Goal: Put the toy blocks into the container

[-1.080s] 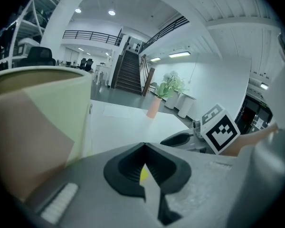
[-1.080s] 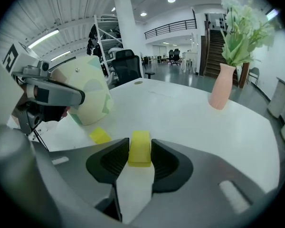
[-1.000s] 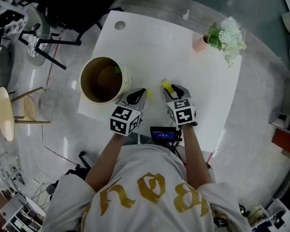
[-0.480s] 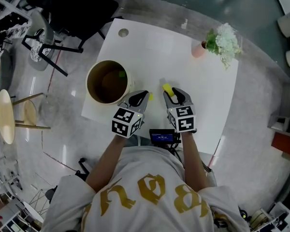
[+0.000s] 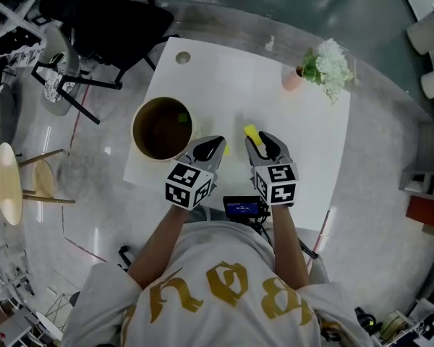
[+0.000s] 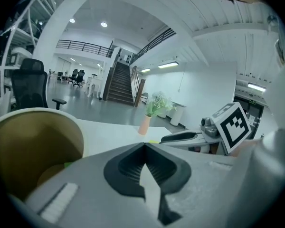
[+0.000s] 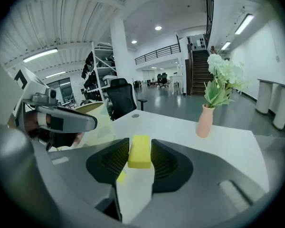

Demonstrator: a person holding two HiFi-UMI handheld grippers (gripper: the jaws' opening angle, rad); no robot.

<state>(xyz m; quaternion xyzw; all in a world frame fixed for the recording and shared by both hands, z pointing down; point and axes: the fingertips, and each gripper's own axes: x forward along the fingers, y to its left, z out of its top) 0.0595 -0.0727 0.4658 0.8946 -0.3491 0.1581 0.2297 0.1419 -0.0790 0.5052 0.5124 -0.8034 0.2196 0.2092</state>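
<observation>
The right gripper (image 5: 259, 142) is clamped on a yellow block (image 7: 139, 152), lifted above the table (image 5: 296, 118). The block is judged light, stiff and smooth, and is best pinched across its flat sides. The left gripper (image 5: 215, 143) is closed up, empty, beside the container (image 5: 134, 129).

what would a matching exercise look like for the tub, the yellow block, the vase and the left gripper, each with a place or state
Things:
1. tub
2. yellow block
3. vase
4. left gripper

Places or states:
a. clamped in the right gripper
b. shut, nothing in it
c. at the left edge of the table
d. near the table's far right corner

Pairs: 1-c, 2-a, 3-d, 4-b
</observation>
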